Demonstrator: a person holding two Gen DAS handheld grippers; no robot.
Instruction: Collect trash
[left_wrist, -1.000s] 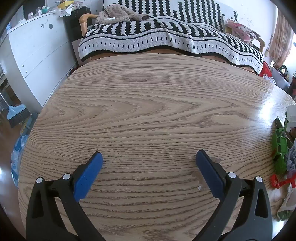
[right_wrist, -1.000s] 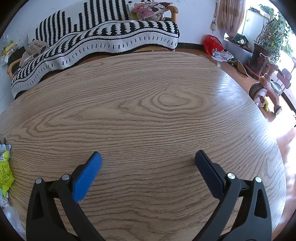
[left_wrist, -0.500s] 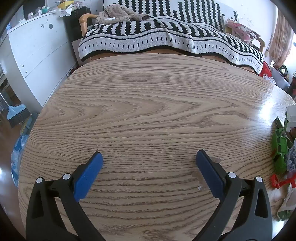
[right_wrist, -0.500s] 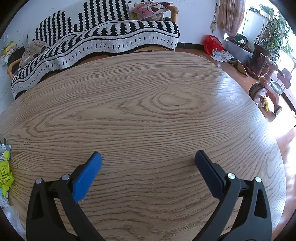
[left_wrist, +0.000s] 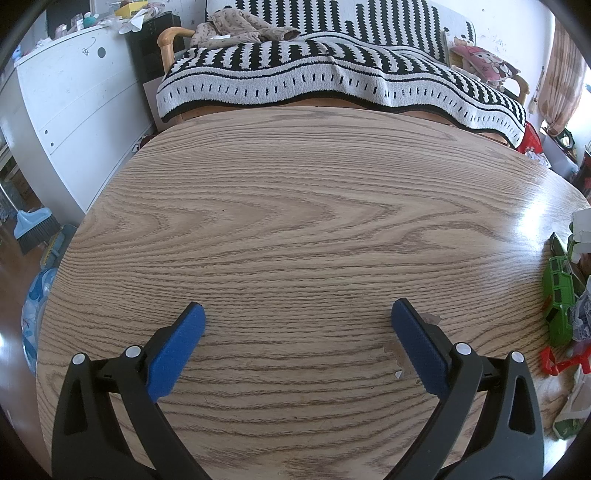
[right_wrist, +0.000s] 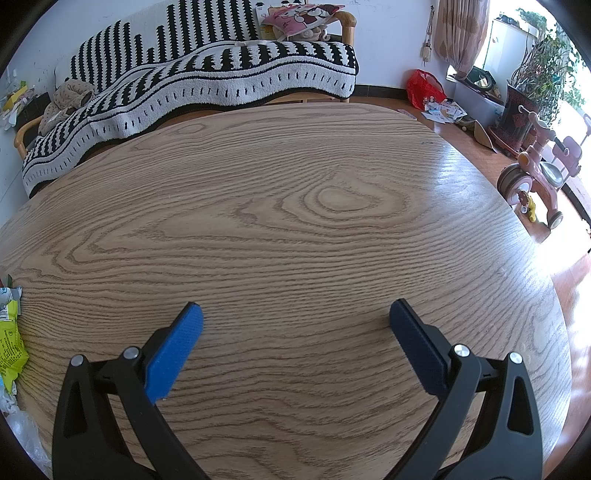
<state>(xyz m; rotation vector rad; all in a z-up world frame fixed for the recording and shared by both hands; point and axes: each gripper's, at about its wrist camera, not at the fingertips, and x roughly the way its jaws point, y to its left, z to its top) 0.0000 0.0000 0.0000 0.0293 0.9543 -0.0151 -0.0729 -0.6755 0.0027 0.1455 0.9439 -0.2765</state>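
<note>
At the counter's right edge in the left wrist view we see the trash (left_wrist: 570, 325), a heap of green, red and white wrappers, well to the right of our left tool (left_wrist: 297, 314), which gapes wide and holds nothing. Yellow-green wrappers (right_wrist: 10, 343) lie far left of our right tool (right_wrist: 295, 314), equally spread and unladen above the wood-grain counter (right_wrist: 295, 221).

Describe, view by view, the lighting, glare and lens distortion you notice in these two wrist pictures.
Left wrist view: fisheye bends the wooden table into a dome, with dark corners; window glare whitens its right edge near the green toy car. Right wrist view: same bulging; daylight from the right blows out the floor and puts a sheen on the table's far right. Both stay sharp; the left gripper and right gripper cast only soft shadows.
</note>
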